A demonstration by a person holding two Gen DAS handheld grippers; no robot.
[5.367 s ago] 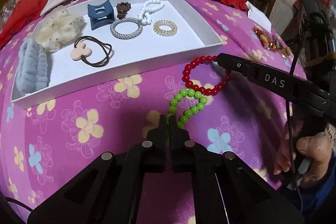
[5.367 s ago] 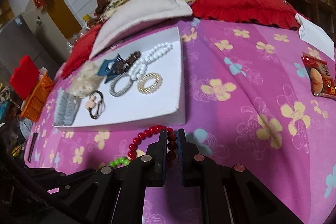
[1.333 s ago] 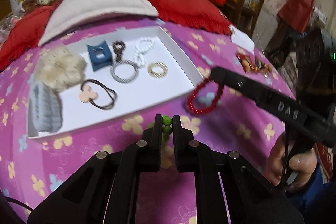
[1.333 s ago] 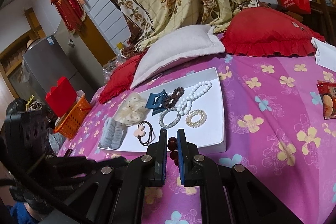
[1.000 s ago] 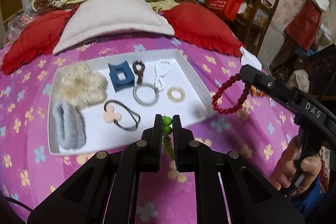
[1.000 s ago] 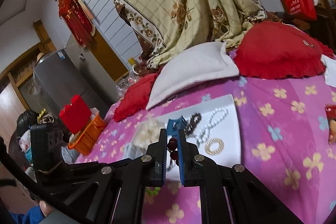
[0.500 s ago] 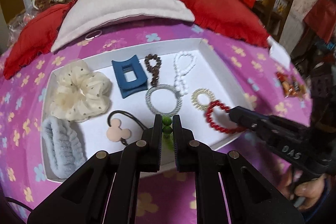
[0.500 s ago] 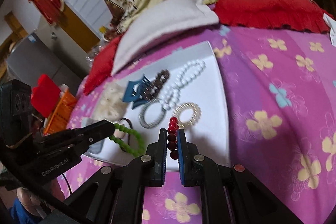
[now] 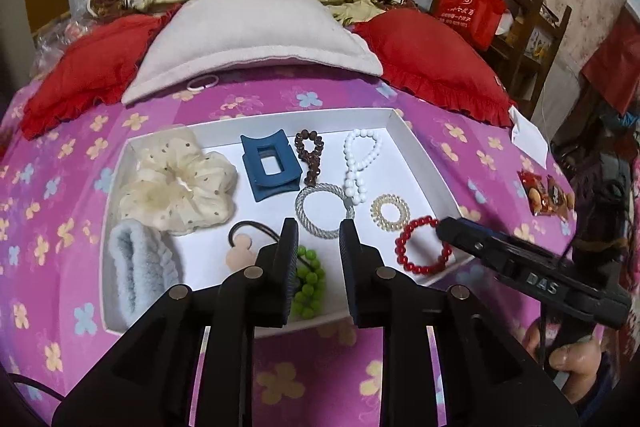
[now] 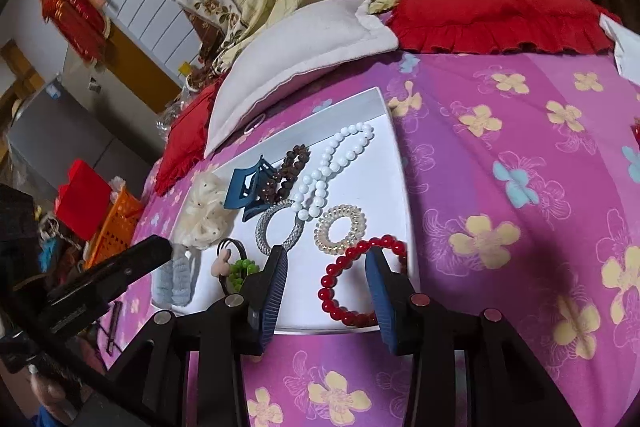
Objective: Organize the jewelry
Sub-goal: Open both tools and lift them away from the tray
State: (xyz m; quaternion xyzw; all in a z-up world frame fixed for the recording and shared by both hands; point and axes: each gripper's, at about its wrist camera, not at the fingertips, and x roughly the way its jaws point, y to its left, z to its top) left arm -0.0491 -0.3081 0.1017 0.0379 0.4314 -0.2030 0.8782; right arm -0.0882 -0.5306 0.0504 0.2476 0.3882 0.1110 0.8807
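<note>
- Left gripper [image 9: 314,239]: jaws spread wide, nothing held. The green bead bracelet [image 9: 307,282] lies bunched on the floor of the white tray [image 9: 424,155], at the tray's 6 o'clock edge, partly hidden behind the left fingertip.
- Right gripper [image 10: 326,267]: jaws wide apart, holding nothing. The red bead bracelet [image 10: 360,281] lies flat between them at the tray's 5 o'clock corner, close to the near wall.
- Contact between the right fingertips and the red beads cannot be told from either view.
- Risk: a fingertip pulled back low may hook the red loop and drag it over the near wall onto the floral bedspread [image 10: 500,227]. Cause: the loop sits directly between the jaws.
- Risk: the left fingertip may snag the green bracelet likewise, or shove it into the hair tie with the pink charm [image 9: 240,253] at its 9 o'clock.
- Risk: the tray rests on soft bedding; pressure on the near wall could tip it and slide the clear coil hair tie [image 9: 390,213] and silver rope ring [image 9: 324,210] together.
- Judgement: both bracelets appear placed; a straight upward lift seems safest.
</note>
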